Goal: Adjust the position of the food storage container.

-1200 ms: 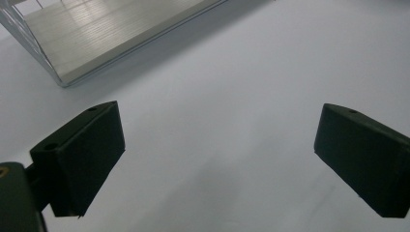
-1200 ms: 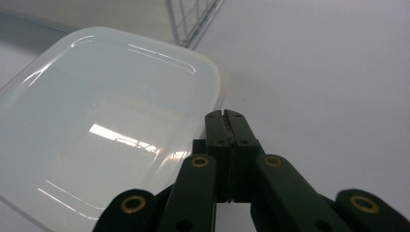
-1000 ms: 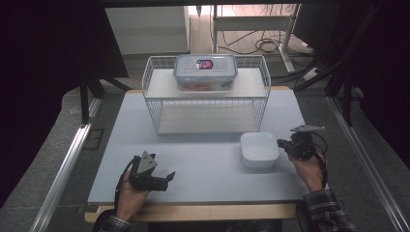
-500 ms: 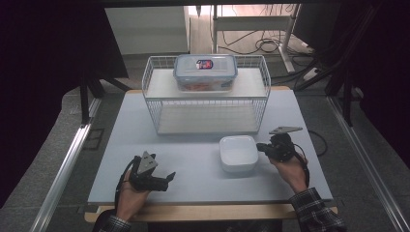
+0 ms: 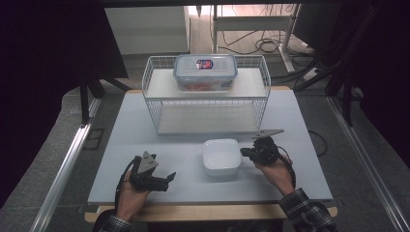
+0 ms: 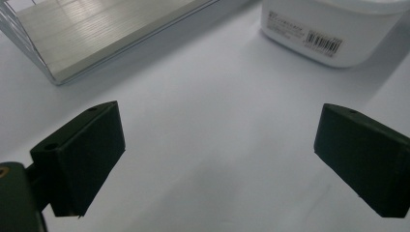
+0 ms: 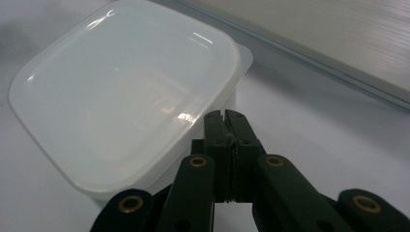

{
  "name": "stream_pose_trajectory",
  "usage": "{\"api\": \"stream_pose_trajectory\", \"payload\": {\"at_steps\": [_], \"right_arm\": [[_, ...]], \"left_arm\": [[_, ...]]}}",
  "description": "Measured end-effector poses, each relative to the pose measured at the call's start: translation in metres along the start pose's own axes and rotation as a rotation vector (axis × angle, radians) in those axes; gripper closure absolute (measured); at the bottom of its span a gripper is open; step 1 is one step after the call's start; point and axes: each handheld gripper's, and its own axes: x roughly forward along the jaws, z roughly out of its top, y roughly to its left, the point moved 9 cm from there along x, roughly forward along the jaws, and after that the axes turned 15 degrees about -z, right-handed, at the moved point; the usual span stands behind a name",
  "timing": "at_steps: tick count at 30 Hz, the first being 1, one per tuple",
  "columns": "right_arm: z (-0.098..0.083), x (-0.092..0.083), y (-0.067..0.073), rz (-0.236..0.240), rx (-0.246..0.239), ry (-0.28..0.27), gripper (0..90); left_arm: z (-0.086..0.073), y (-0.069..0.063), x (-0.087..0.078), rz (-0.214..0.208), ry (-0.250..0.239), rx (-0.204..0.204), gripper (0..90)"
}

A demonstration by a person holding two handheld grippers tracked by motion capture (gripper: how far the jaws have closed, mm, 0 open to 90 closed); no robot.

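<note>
High view, near edge first: the left gripper point(image 5: 153, 178) rests on the table point(image 5: 145, 125) with its jaws spread wide and nothing between them; in the left gripper view only bare tabletop lies between the two pads.

The right gripper point(image 5: 246, 152) has its jaws pressed together. In the right gripper view, the closed fingertips point(image 7: 225, 121) sit against the edge of the white lidded tub point(image 7: 125, 92), at the rim just under the lid; whether any rim material is pinched between them cannot be told. In the high view the tub point(image 5: 221, 156) stands just beside those fingertips, well apart from the left pads.

Beyond the fingertips of both grippers stands the wire rack point(image 5: 208, 104), with a clear food box point(image 5: 205, 71) on its upper shelf.

Risks, as judged:
- Closed tips bearing on one edge could spin the tub rather than slide it straight.
- A push applied high on the rim could tip the tub or lift its lid.
- Overtravel could carry the tub toward the idle left pads.
</note>
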Motion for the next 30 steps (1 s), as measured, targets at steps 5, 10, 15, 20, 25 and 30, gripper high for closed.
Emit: {"api": "stream_pose_trajectory", "payload": {"at_steps": [5, 10, 15, 20, 25, 30], "right_arm": [[0.003, 0.004, 0.02, 0.028, -0.038, -0.003, 87.9], [0.001, 0.005, 0.024, 0.018, -0.073, 0.002, 85.8], [0.001, -0.005, 0.016, -0.034, -0.083, -0.039, 73.3], [0.001, -0.016, 0.01, -0.056, -0.095, -0.083, 59.0], [-0.006, -0.023, 0.008, -0.05, -0.1, -0.097, 34.2], [-0.015, -0.025, 0.004, -0.034, -0.083, -0.102, 17.9]], "left_arm": [[0.0, 0.0, 0.0, -0.002, -0.001, -0.002, 3.7], [0.0, -0.001, 0.0, -0.005, 0.001, -0.003, 3.7], [0.0, 0.0, -0.001, -0.008, -0.005, -0.014, 3.7], [-0.002, 0.002, -0.002, -0.009, -0.004, -0.029, 4.3], [-0.003, 0.003, -0.002, -0.009, 0.001, -0.033, 4.5], [-0.004, 0.003, -0.002, -0.01, 0.003, -0.031, 4.5]]}}
